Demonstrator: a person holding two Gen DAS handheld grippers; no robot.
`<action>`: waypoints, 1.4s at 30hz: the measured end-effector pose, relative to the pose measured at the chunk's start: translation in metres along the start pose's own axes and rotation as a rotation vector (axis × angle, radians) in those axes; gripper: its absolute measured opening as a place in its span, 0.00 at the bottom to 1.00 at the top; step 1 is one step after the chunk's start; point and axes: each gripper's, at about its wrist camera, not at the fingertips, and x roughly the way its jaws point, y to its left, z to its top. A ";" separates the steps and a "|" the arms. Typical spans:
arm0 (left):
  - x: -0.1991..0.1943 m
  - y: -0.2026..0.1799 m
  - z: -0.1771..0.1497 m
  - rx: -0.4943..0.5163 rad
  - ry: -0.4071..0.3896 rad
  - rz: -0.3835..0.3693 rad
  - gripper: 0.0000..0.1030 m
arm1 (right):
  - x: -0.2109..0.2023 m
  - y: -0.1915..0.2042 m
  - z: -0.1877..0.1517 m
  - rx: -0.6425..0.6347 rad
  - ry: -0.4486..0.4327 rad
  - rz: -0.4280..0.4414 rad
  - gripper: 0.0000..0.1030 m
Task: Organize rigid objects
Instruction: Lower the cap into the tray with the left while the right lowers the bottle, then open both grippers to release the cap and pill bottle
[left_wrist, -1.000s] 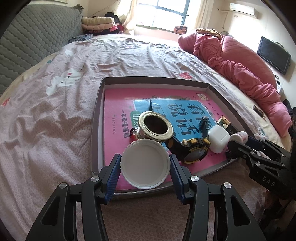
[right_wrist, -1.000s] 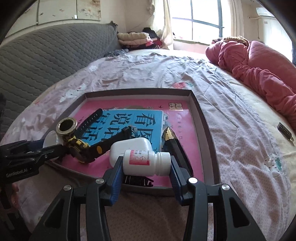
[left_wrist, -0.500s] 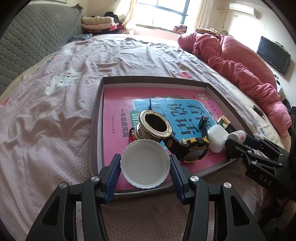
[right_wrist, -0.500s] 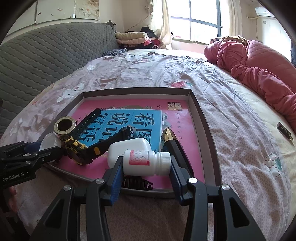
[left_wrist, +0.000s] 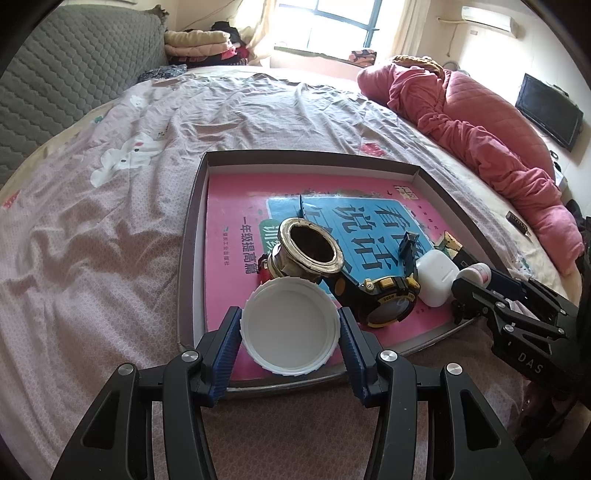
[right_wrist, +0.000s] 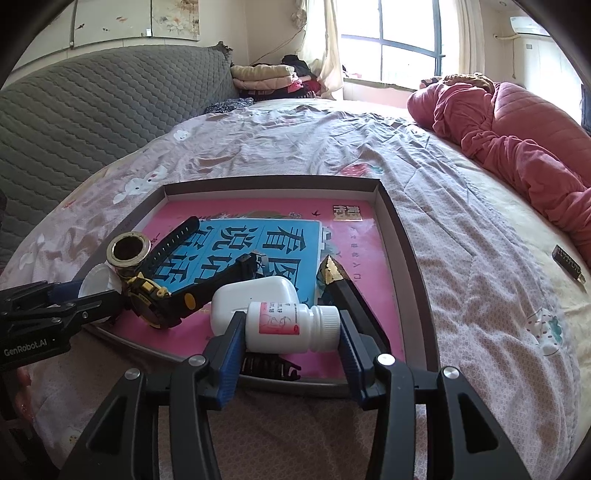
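Over the tray's near edge, left tongs clasp a white lid; right tongs grasp a white pill bottle.

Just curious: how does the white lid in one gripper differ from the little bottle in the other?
The white lid is a flat, ribbed, open disc; the pill bottle is a capped cylinder lying sideways. The lid is plain; the bottle has a pink label. Both are white plastic, each clamped between blue fingers over the tray.

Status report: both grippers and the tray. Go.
Left gripper shut on white lid. Right gripper shut on pill bottle. Both over crowded tray.
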 end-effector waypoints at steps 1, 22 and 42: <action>0.000 -0.001 0.000 0.002 0.001 0.002 0.51 | 0.000 0.000 0.000 0.001 -0.003 0.000 0.47; 0.014 -0.007 0.009 0.001 0.011 0.009 0.51 | -0.022 -0.005 -0.005 -0.014 -0.133 -0.012 0.56; 0.013 -0.011 0.006 0.035 0.008 0.020 0.53 | -0.031 -0.032 -0.008 0.126 -0.186 0.026 0.59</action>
